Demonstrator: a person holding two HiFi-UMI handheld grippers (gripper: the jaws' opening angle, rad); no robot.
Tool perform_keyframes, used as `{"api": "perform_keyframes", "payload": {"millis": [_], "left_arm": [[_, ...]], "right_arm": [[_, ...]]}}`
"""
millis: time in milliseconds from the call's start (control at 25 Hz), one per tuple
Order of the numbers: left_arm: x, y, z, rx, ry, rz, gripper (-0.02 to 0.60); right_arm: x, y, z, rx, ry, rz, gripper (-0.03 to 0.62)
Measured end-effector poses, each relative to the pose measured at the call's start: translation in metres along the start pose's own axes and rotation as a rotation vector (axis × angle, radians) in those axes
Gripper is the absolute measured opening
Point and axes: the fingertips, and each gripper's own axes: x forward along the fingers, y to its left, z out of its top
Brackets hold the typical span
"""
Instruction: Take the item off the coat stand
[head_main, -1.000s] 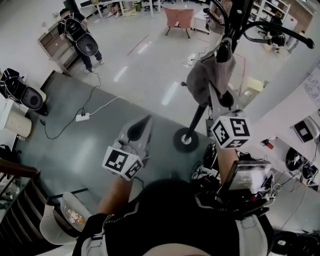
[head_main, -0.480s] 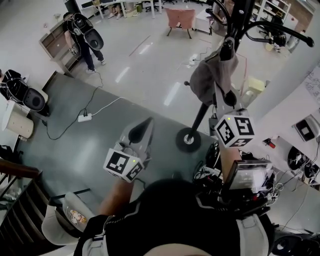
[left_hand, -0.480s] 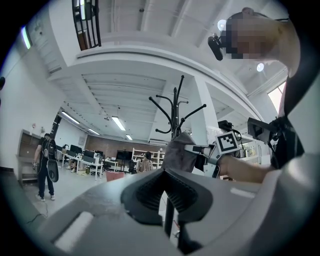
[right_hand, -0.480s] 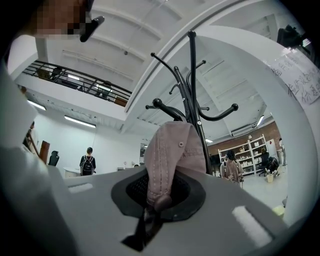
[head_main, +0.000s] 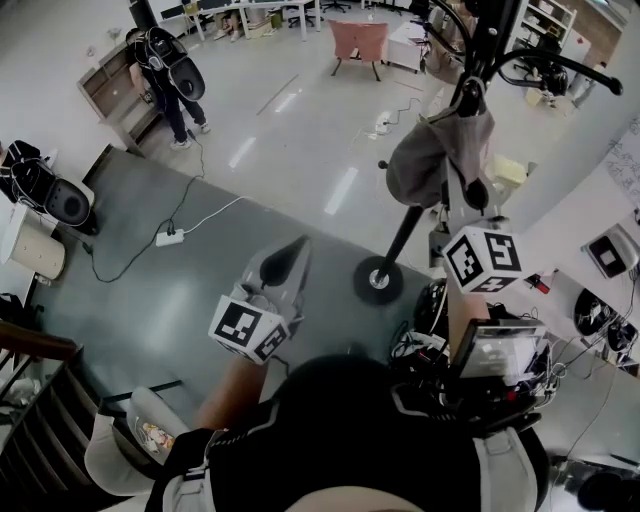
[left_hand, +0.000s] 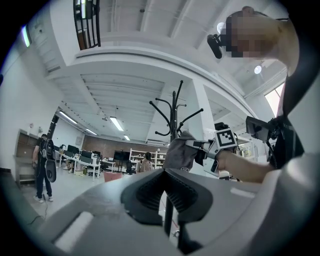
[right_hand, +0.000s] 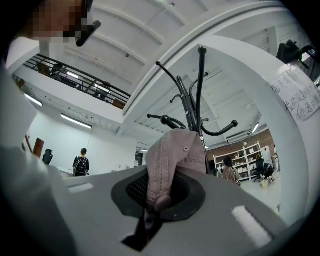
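Where the cap (right_hand: 174, 159) hangs on the coat stand (right_hand: 201, 90), the right hand-held gripper (right_hand: 154, 201) clamps its brim from just below — the left hand-held gripper (left_hand: 163, 175), closed and empty, is farther from the stand.

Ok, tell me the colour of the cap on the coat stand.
The cap is dusty pink; the right gripper view shows it best.

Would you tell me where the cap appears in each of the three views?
Head view: cap upper right, by the coat stand.
Left gripper view: centre, just right of the stand's pole.
Right gripper view: centre, brim between the right gripper fingers.
Shared landmark: the coat stand.
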Motion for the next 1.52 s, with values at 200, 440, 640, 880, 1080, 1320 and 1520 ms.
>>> {"api": "perform_keyframes", "payload": {"millis": [200,440,640,880,1080,1320,1520], "left_arm": [[-0.004,0.001,0.002,0.008,-0.011,-0.019,0.017],[-0.015,-0.001,0.004,0.008,-0.011,-0.032,0.017],[-0.013,0.001,0.004,-0.002,-0.017,-0.025,0.017],[-0.028,0.000,0.008,-0.013,-0.024,-0.020,0.017],[-0.032,-0.001,0.009,-0.010,-0.032,-0.022,0.017],[-0.040,-0.004,0.006,-0.018,-0.035,-0.023,0.017],[-0.054,-0.006,0.008,-0.004,-0.041,-0.039,0.017]], "right_arm": [[-0.004,0.002,0.014,-0.025,-0.021,-0.011,0.020],[-0.009,0.010,0.030,-0.046,-0.040,-0.013,0.020],[-0.009,0.011,0.040,-0.059,-0.064,0.004,0.020],[-0.017,0.028,0.057,-0.075,-0.089,0.021,0.020],[-0.020,0.033,0.063,-0.090,-0.091,0.036,0.020],[-0.028,0.050,0.064,-0.098,-0.081,0.091,0.020],[-0.040,0.068,0.071,-0.100,-0.090,0.102,0.020]]}}
